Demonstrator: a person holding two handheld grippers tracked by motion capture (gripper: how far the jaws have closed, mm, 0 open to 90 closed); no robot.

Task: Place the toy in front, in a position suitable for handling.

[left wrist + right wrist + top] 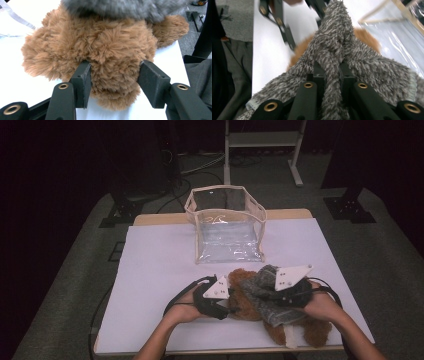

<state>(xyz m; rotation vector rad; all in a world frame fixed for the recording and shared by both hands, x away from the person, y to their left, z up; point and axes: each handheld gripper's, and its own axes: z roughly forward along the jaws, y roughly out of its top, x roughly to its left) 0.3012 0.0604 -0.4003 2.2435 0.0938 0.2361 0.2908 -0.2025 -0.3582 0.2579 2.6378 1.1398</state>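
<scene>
A white-covered worktop (160,265) with a pale wooden rim stands on grey carpet in a dim room, with dark stands to either side and the legs of a light metal frame (262,150) beyond its far edge. At the middle of the far edge sits a clear plastic bag (225,222) with cream trim, open at the top and empty as far as can be seen. It stands apart from the work at the near edge.

There, right of centre, lies a brown plush toy (250,302) with a grey fuzzy garment (272,305) draped over it. In the high view the person's hands, the grey plates and the garment cover most of the toy, leaving its shape hard to read; one brown limb pokes out toward the near right corner.

The left gripper (113,82) has its jaws pressed into the toy's fur from both sides, gripping a rounded part of it just above the white surface. The right gripper (332,75) has its jaws closed tight on a pinched fold of the grey garment, which rises in a ridge between them. In that gripper's view the other gripper is blurred at the top, and the bag is cut off at the right. Black cables (175,297) trail off the near edge.
</scene>
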